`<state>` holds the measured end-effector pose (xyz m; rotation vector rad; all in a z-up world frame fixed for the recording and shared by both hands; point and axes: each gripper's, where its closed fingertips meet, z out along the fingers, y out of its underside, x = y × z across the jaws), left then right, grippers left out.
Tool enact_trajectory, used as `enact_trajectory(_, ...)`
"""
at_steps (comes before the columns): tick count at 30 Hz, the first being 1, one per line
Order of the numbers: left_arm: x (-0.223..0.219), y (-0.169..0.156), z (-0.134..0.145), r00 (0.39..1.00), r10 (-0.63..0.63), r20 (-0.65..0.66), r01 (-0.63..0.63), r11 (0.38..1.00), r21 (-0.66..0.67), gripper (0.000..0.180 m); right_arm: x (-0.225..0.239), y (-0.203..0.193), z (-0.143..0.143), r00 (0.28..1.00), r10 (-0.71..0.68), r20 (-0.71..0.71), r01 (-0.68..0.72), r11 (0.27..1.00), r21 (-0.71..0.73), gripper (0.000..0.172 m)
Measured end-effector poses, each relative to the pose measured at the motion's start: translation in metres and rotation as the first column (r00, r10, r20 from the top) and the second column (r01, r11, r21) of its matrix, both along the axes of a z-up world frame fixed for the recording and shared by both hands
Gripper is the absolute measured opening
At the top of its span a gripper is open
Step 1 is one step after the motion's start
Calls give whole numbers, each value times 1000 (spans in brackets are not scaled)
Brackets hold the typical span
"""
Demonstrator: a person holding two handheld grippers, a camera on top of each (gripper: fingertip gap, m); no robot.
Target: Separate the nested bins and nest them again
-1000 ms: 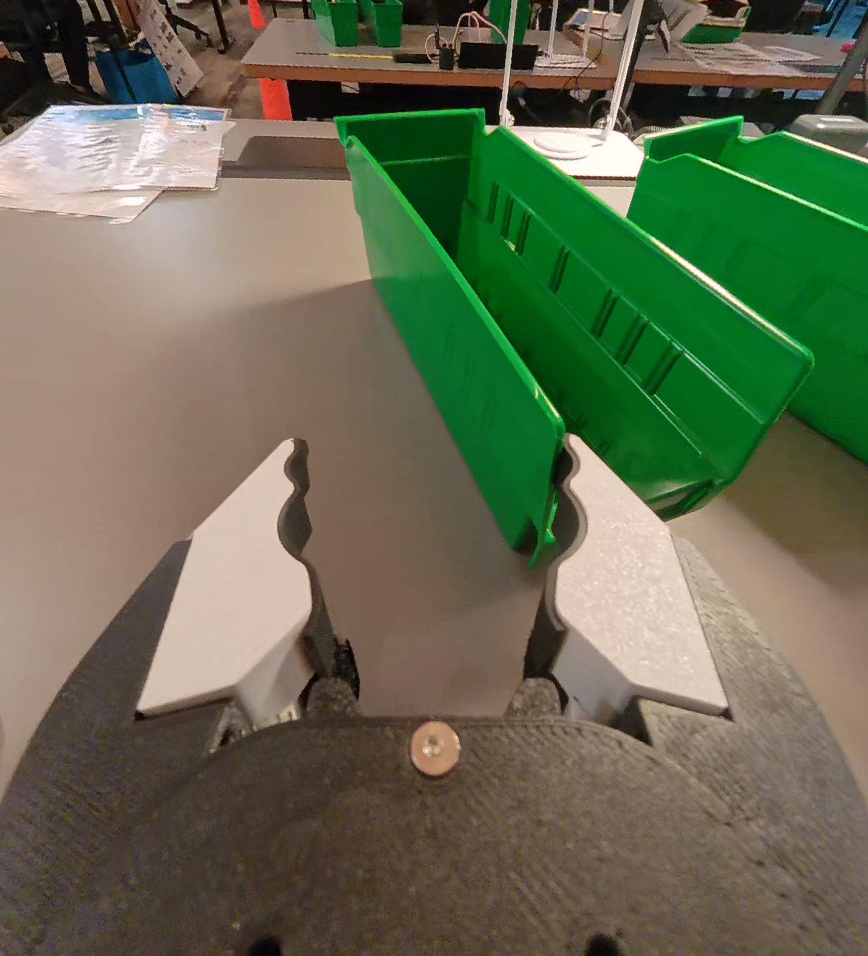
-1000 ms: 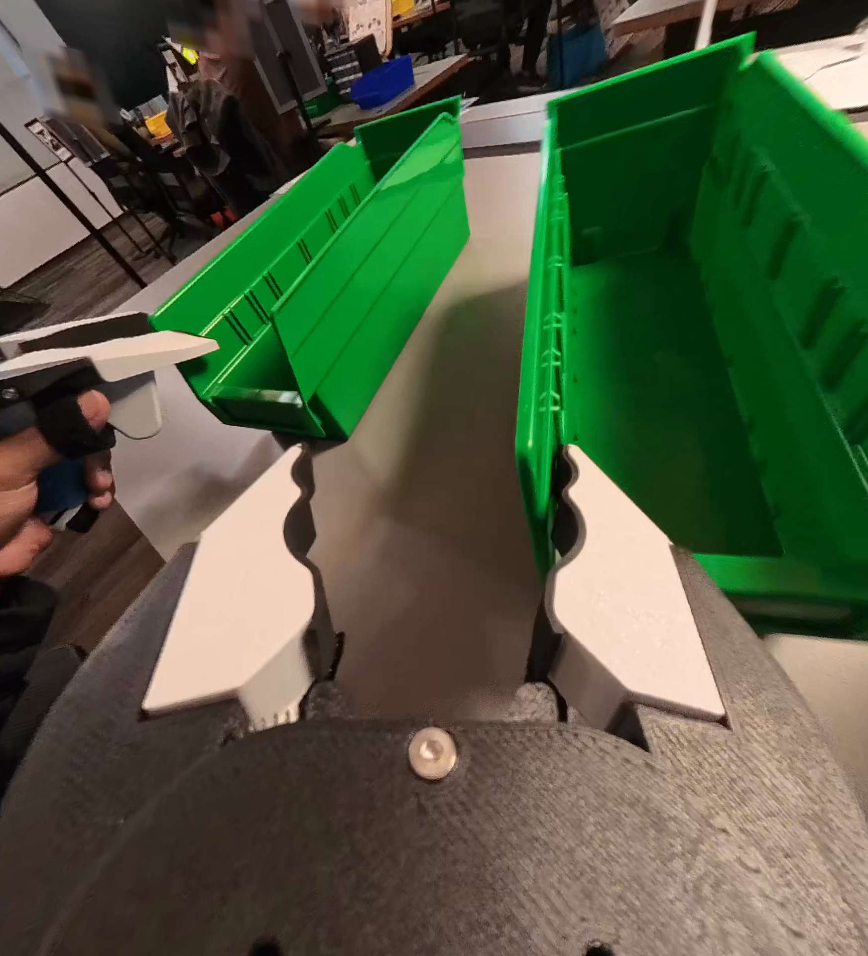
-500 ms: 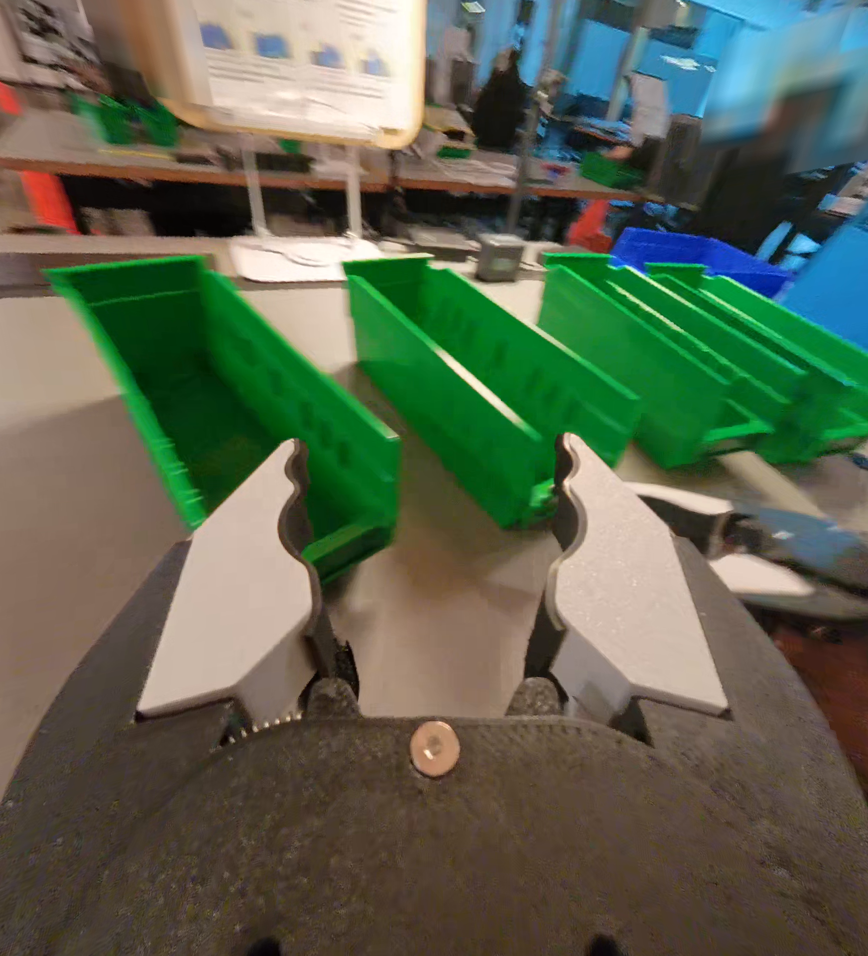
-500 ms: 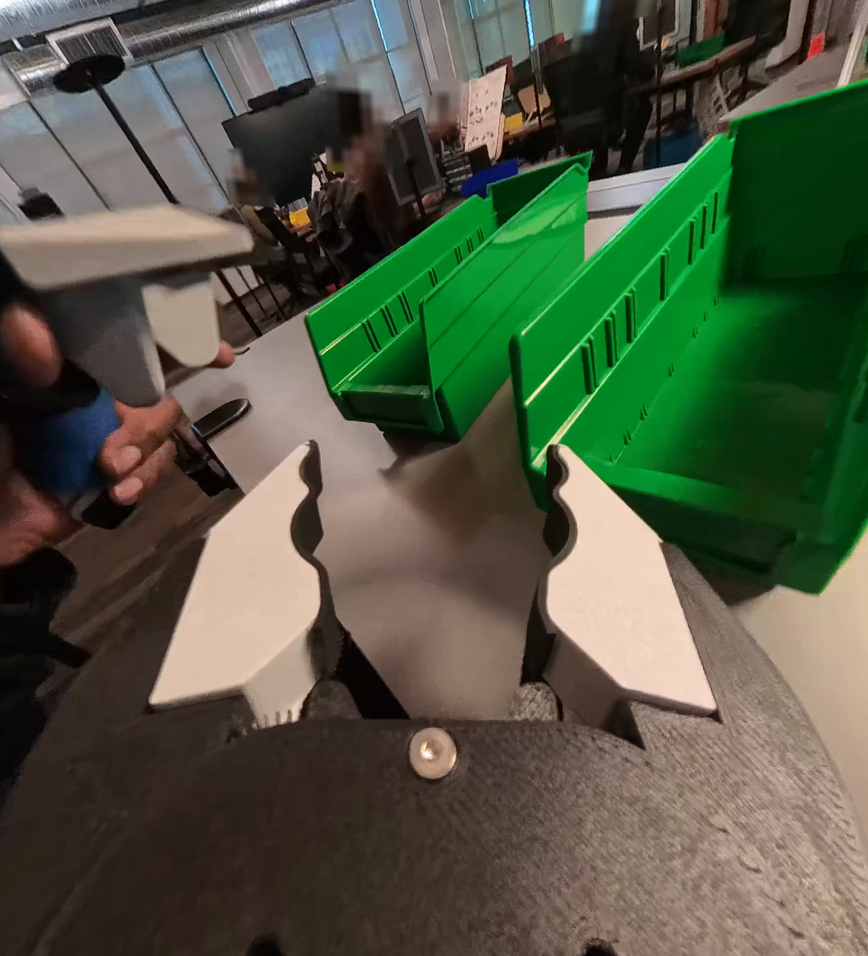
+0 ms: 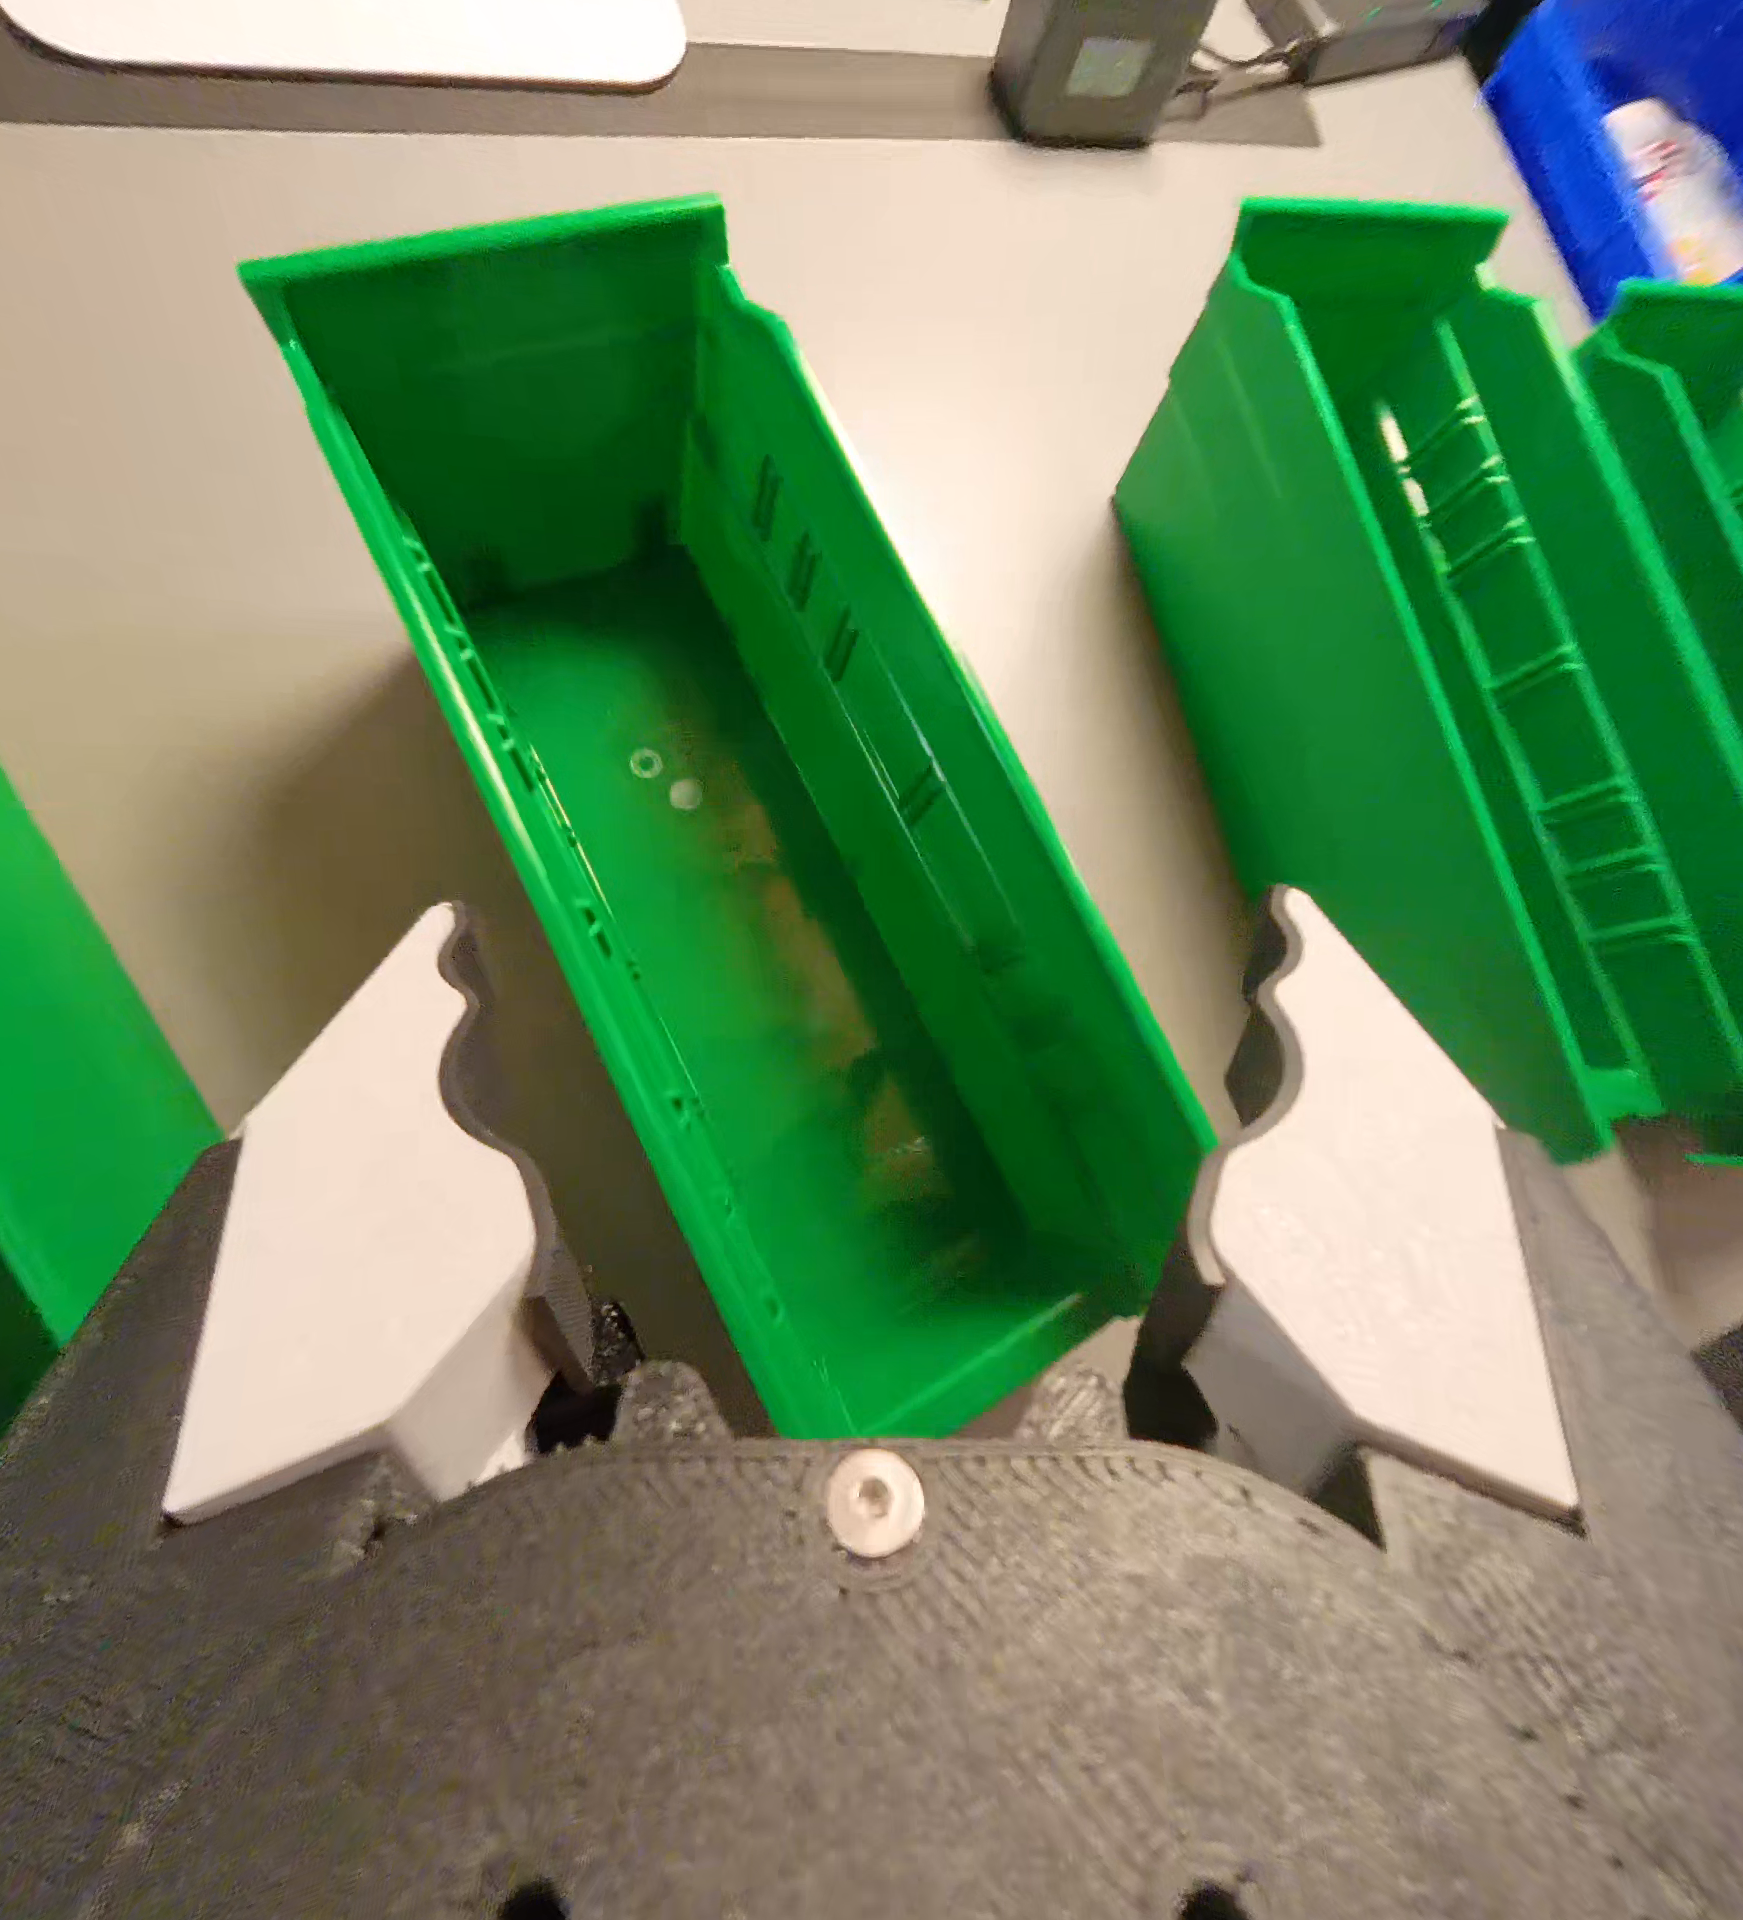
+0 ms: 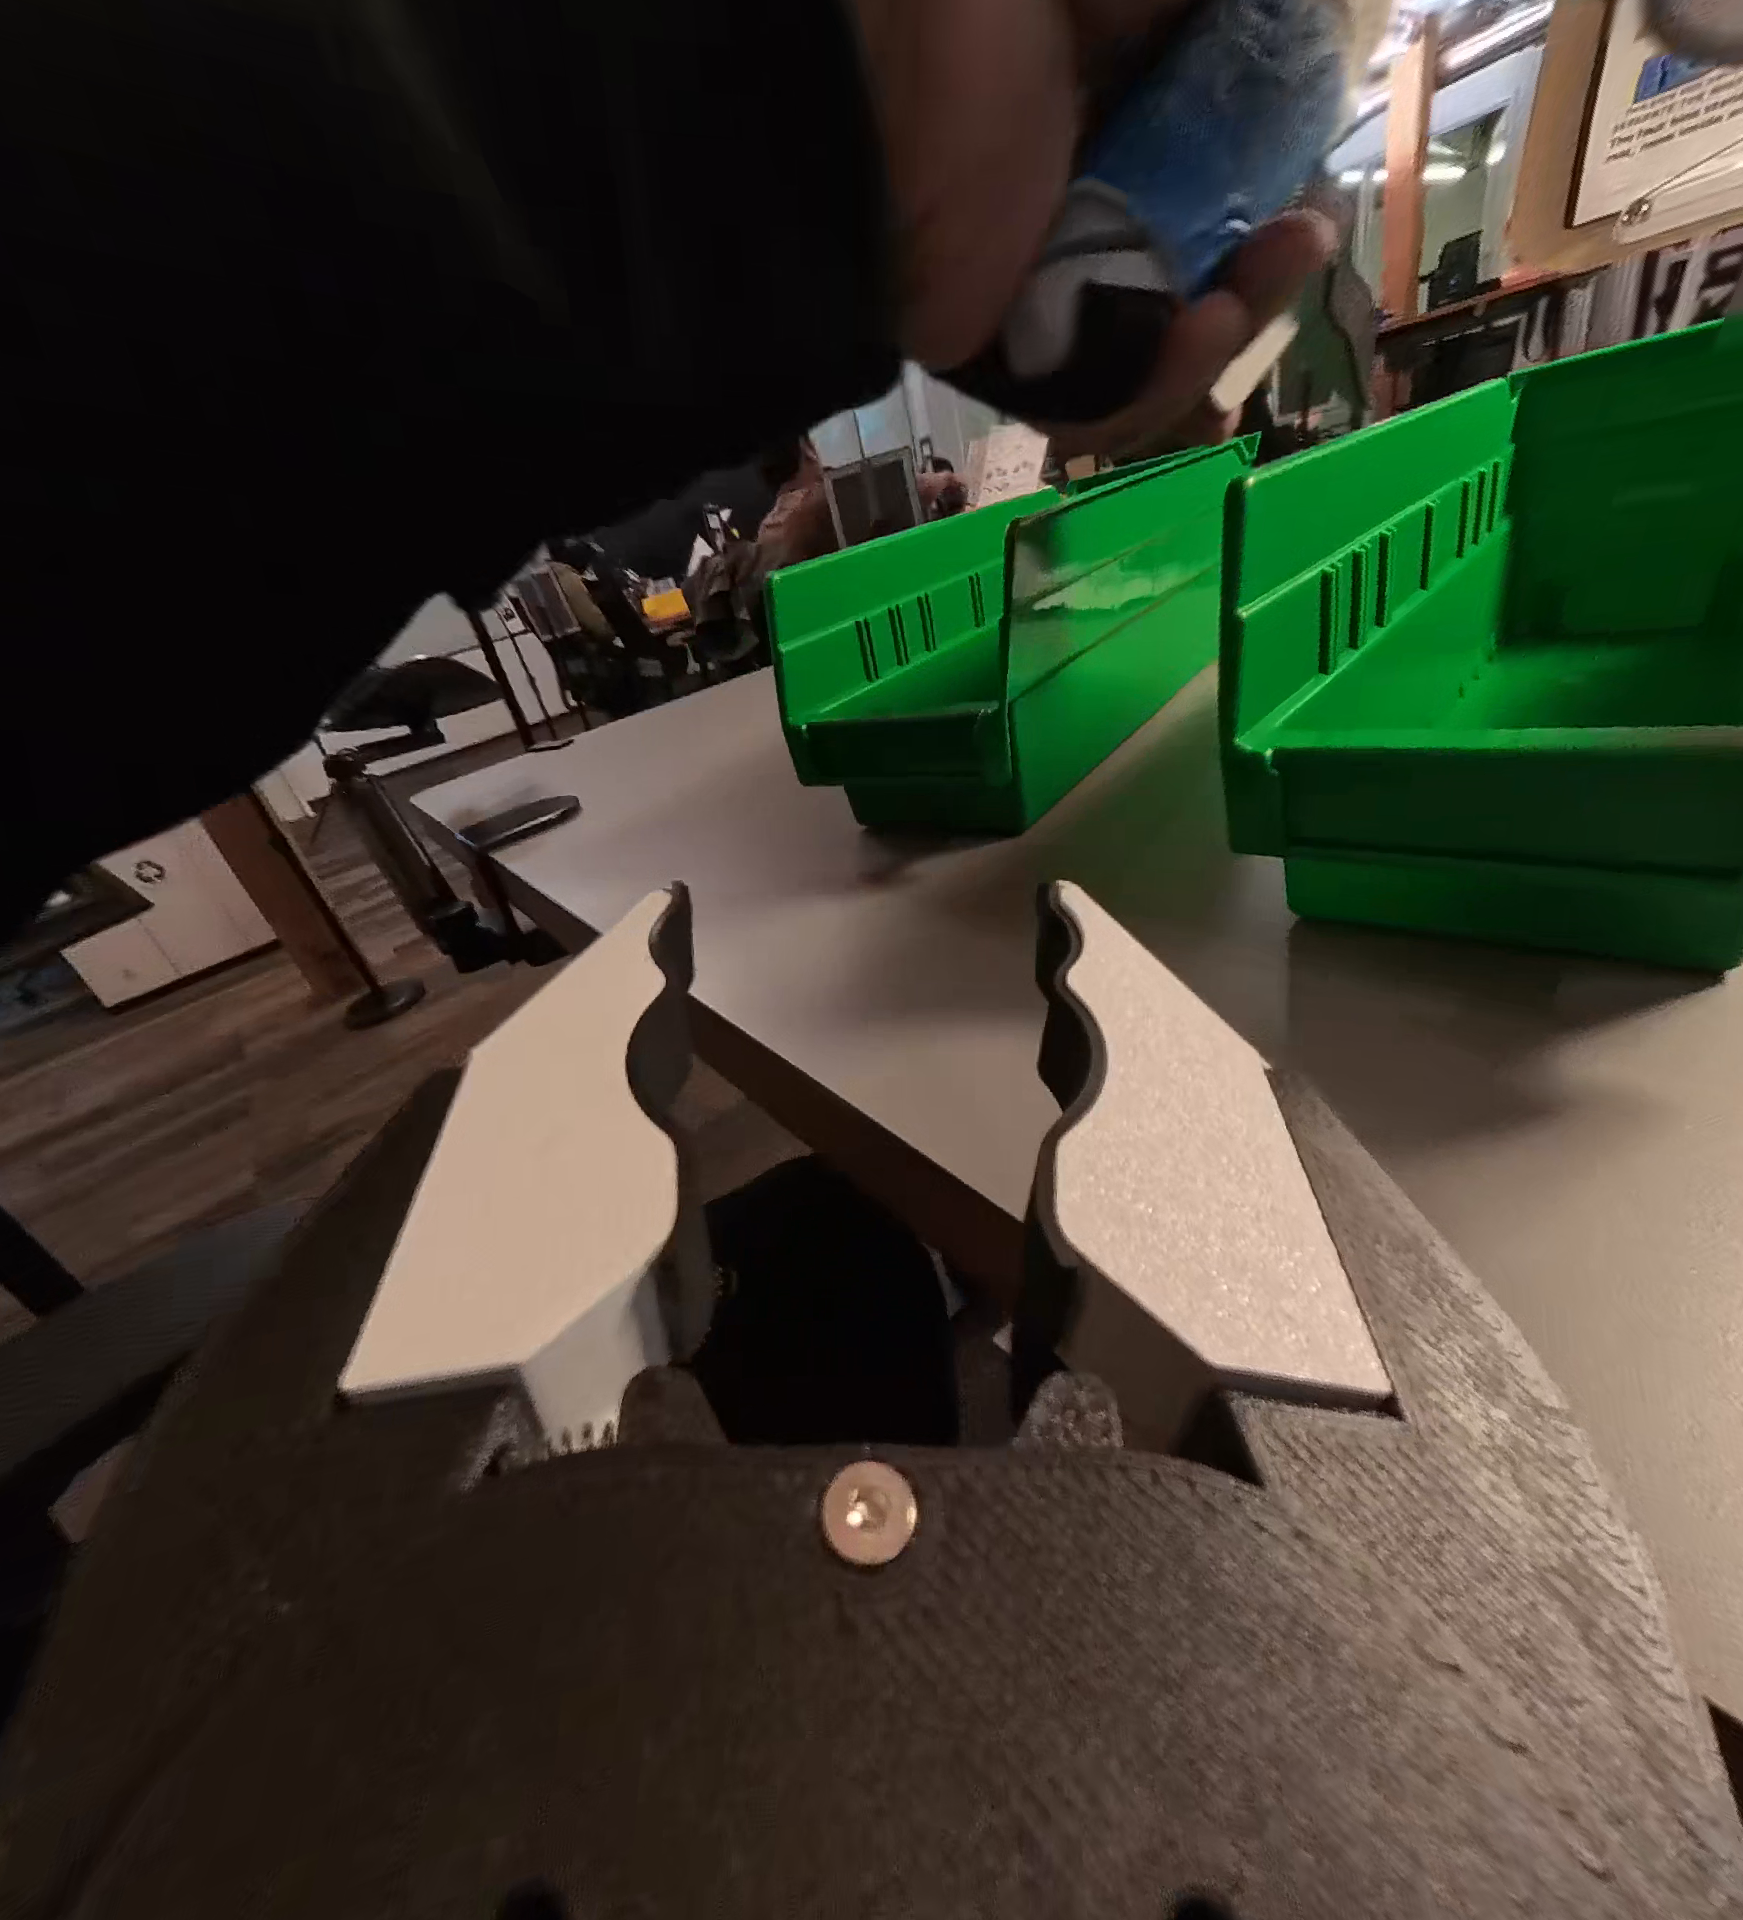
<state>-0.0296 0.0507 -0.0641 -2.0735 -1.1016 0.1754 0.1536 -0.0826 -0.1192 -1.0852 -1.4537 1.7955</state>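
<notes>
**Left gripper spread wide over an open green bin, right gripper low at the table corner**

The left gripper (image 5: 862,1018) looks straight down on a long green bin (image 5: 701,790) that stands on the grey table (image 5: 98,499). Its jaws are spread wide, one white finger (image 5: 358,1174) on each side of the bin's near end. The left finger stands clear of the bin's wall with bare table showing between them; the right finger sits just beside the bin's near right corner, and whether it touches cannot be told. Nothing is clamped. The inside of the bin is blurred, with two small pale round marks on its floor.

To the right on the same table lies another green bin (image 5: 1366,675), with a further green bin (image 5: 1740,540) just beside it, packed close. A slice of one more green bin (image 5: 5,987) shows at the left edge. A blue bin (image 5: 1677,135) stands at the far right corner, and a small grey box (image 5: 1090,73) near the table's far edge.

The right gripper (image 6: 862,914) is held low, near the corner of the table (image 6: 1469,1195), its jaws partly open with only air and tabletop between the fingers (image 6: 555,1122). Ahead of it stand two green bins, one at the left (image 6: 950,707) and one at the right (image 6: 1532,790), apart from each other. Above, a person's hand (image 6: 1106,239) grips a blue handle, and a dark sleeve (image 6: 327,364) fills the upper left
</notes>
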Motion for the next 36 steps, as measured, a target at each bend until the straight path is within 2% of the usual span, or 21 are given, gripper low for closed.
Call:
enact_trajectory(3,-3,13,-15,1000,-20,-10,19,993,-115,148,1,-1,1,1000,25,1,-25,999,-20,67)
enact_trajectory(6,-9,6,-37,993,-103,-62,77,939,-334,147,2,0,0,1000,31,3,-31,999,-15,67)
enact_trajectory(7,-10,5,-39,990,-127,-60,97,927,-363,146,2,1,0,999,35,4,-35,999,-20,67)
enact_trajectory(12,-15,-6,-37,986,-167,-28,141,901,-411,142,3,1,0,999,53,-4,-53,998,-32,63)
enact_trajectory(17,-25,-4,-17,992,-109,-61,79,926,-368,139,3,-3,-2,998,65,-1,-65,997,-33,62)
enact_trajectory(23,-29,-3,-38,997,-79,5,74,905,-419,140,3,-7,-6,998,68,10,-68,998,-16,62)
enact_trajectory(36,-36,-3,-34,993,-115,-37,89,902,-423,110,3,-6,-5,996,84,-1,-84,996,-30,58)
